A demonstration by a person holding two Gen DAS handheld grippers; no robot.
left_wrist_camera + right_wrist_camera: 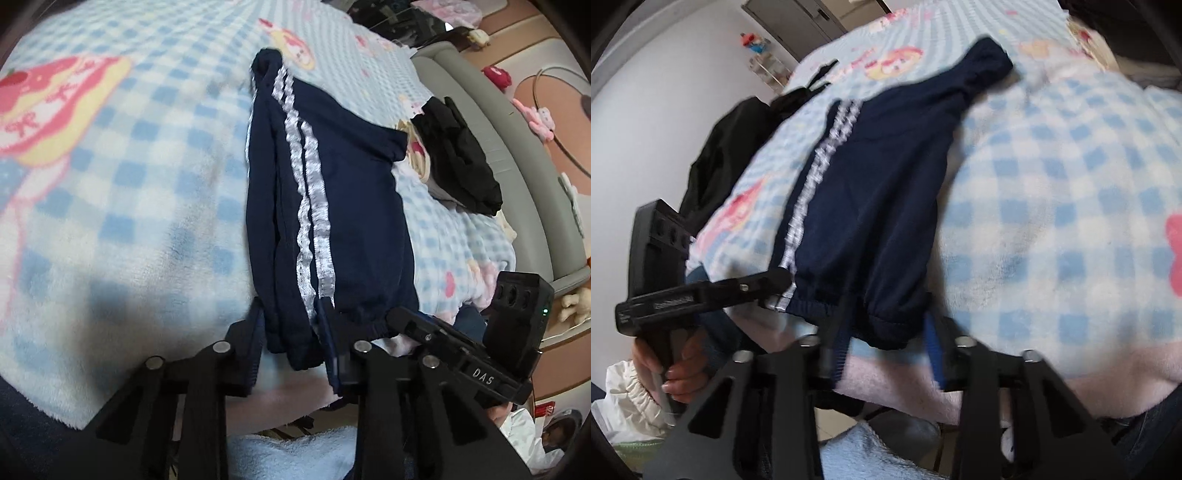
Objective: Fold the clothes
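Nearby, black clothes [461, 162] lie beside navy trousers [332, 206]; both grippers' fingers [328, 321] [842, 332] grasp their cuffs.

- Trousers [351, 192] — navy, two white side stripes.
- Blanket [129, 184] — blue-and-white check, pink and yellow cartoon prints.
- Garment [461, 162] — black.
- Bed frame [517, 155] — grey.

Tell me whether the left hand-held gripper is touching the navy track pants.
Touching. In the left wrist view the left hand-held gripper straddles the hem of the navy track pants, fingers against it.
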